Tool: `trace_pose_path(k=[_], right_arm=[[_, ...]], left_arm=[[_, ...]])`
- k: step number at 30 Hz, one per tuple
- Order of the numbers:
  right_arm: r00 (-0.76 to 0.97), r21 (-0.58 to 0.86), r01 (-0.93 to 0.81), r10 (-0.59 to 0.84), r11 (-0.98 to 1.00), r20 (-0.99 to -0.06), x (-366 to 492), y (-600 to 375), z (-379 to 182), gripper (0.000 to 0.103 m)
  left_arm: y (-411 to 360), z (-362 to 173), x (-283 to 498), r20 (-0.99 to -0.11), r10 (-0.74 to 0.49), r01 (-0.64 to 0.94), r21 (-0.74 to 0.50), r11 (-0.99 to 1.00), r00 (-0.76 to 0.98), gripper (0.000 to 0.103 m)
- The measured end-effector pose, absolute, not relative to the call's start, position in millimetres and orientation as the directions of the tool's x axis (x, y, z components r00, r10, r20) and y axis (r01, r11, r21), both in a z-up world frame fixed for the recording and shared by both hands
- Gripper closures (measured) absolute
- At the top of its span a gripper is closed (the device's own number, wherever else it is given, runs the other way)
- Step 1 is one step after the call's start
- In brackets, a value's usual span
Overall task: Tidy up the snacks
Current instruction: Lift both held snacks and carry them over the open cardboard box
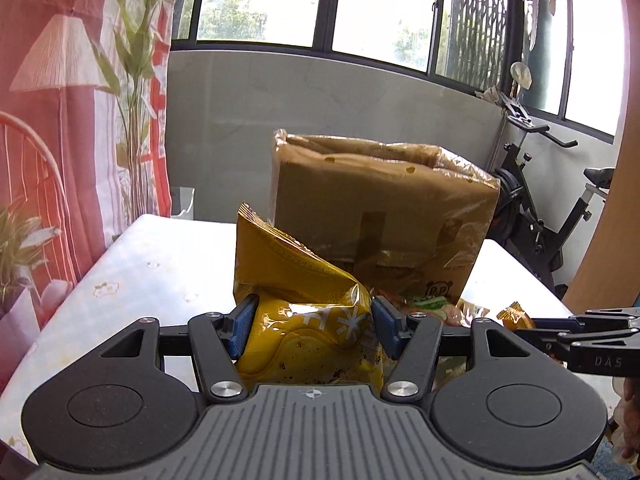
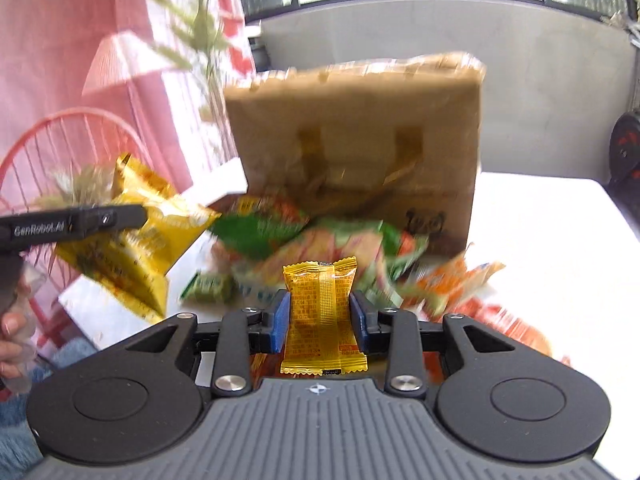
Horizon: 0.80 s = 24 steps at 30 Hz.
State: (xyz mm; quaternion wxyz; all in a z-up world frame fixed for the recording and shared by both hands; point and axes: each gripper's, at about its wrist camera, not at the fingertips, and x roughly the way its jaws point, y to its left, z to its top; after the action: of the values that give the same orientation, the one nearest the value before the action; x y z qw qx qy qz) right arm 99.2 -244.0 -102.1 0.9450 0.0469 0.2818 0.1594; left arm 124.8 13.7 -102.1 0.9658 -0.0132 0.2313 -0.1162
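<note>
My left gripper [image 1: 312, 326] is shut on a big yellow snack bag [image 1: 296, 280], lifted above the white table [image 1: 132, 272]; the same bag [image 2: 132, 240] shows at the left of the right wrist view. My right gripper [image 2: 320, 316] is shut on a small orange-yellow packet [image 2: 320, 312], its pads pressing both sides. That packet [image 1: 516, 314] shows at the right of the left wrist view, held by the right gripper [image 1: 536, 326]. A brown cardboard box [image 1: 380, 216] [image 2: 360, 140] wrapped in clear film stands upright behind both. A pile of green and orange snack packs [image 2: 320, 236] lies before the box.
A pink printed curtain [image 1: 72, 100] hangs at the left. An exercise bike [image 1: 540, 200] stands to the right behind the table. A window [image 1: 360, 0] runs along the back. A person's hand [image 2: 12, 344] shows at the left edge.
</note>
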Motion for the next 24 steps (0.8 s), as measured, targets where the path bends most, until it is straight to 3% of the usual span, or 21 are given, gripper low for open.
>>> trace_pose_path(k=[9,24], right_arm=[[0.864,0.177,-0.241,0.294,0.954,-0.409,120.5,-265.1,-64.3,0.069],[0.888,0.199,-0.241,0.298,0.950,-0.351,171.4,-279.1,-34.2,0.069]], left_arm=[[13.2,-70.4,138.9,-0.391,-0.238,0.222,-0.088,0.971,0.889,0.040],[5.2,-22.9,200.9,-0.351,-0.260,0.250,-0.075,0.965,0.900,0.040]])
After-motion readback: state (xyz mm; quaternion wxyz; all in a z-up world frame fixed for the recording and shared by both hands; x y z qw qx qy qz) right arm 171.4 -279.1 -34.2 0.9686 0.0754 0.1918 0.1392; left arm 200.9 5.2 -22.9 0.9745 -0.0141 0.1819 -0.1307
